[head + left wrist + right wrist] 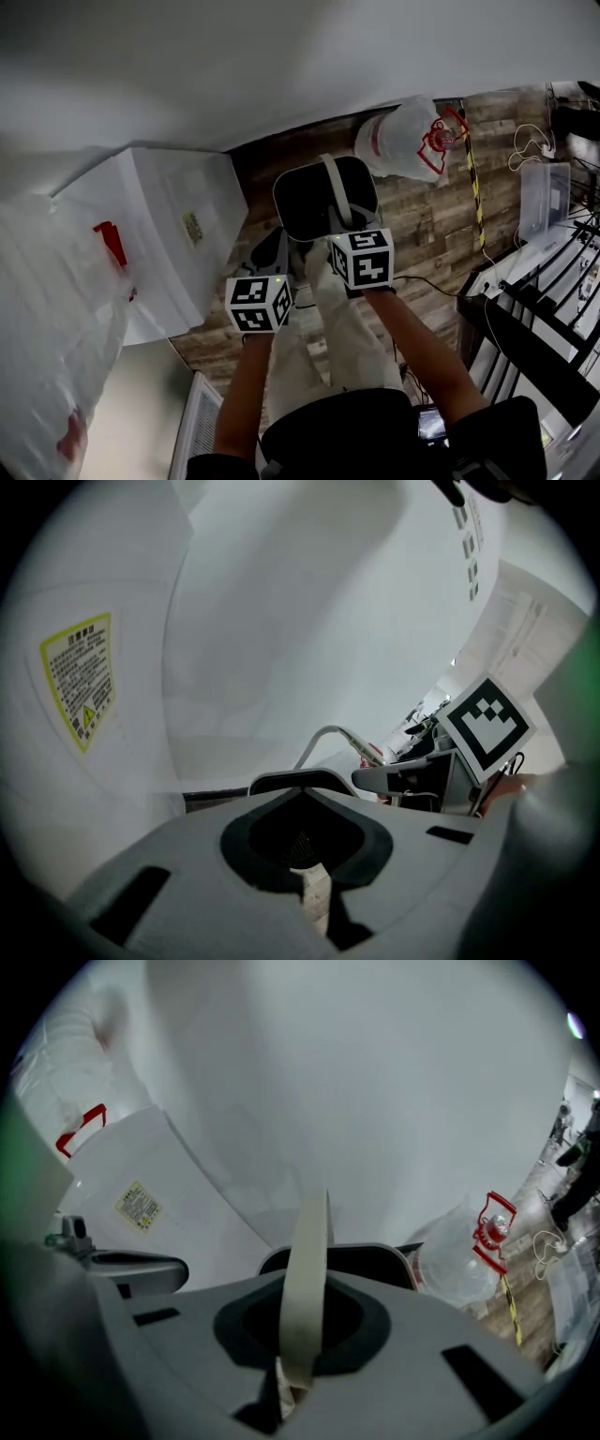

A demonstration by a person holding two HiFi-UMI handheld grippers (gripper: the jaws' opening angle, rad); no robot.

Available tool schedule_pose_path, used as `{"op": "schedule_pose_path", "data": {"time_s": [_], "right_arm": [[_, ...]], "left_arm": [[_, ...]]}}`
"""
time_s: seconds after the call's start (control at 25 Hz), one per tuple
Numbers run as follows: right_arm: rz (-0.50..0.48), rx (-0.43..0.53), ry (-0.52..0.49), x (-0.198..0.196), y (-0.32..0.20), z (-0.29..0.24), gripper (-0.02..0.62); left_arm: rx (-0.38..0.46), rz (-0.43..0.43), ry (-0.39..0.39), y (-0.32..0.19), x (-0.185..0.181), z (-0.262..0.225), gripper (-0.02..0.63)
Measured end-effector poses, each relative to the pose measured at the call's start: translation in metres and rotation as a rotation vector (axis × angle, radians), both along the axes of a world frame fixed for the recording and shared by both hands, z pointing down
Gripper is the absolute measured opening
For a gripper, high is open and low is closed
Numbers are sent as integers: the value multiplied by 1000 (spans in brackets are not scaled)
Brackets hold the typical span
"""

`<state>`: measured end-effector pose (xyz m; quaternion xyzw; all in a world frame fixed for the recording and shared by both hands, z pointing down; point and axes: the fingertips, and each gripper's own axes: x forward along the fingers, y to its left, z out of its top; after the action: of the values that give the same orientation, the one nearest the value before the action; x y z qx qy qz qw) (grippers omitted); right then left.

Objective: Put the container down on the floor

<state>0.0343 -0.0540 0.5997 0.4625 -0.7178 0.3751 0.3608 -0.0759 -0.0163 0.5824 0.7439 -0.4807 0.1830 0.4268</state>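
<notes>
The right gripper [295, 1372] has its jaws closed on the pale handle [305, 1279] of the container [380, 1262], and the band rises straight up from between them. The left gripper [314, 897] is just beside it, with its jaws almost together (only a thin slit shows between them) and nothing inside. The container, a dark bin with a light rim, is directly ahead of and below both grippers. From above I cannot tell whether its bottom touches the floor [427, 230] or hangs a little over it. I judge that the lowering step is in hand and not finished. The next move calls for the right gripper to go down slowly until the bin stands flat and the handle becomes slack, and only then to open. The floor is of dark wood planks, and it looks level under the bin. On the left gripper's side, near the bin, stands a white box [183, 234] with a yellow label. Beyond the right gripper lies a clear plastic bag [398, 139] with red print, and farther to that side are a striped tape [472, 178], cables and a black rack [539, 323]. A plain white wall [234, 56] closes the room ahead.
</notes>
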Motion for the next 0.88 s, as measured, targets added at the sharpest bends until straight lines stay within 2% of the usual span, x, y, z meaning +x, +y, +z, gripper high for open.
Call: {"op": "schedule_pose_path", "data": {"time_s": [0.6, 0.88], "right_arm": [[13, -23, 1, -10, -8, 68, 31], [9, -45, 8, -14, -4, 100, 31]], "left_arm": [[-45, -2, -2, -1, -9, 64, 17], [-68, 44, 11, 5, -5, 91, 17]]}}
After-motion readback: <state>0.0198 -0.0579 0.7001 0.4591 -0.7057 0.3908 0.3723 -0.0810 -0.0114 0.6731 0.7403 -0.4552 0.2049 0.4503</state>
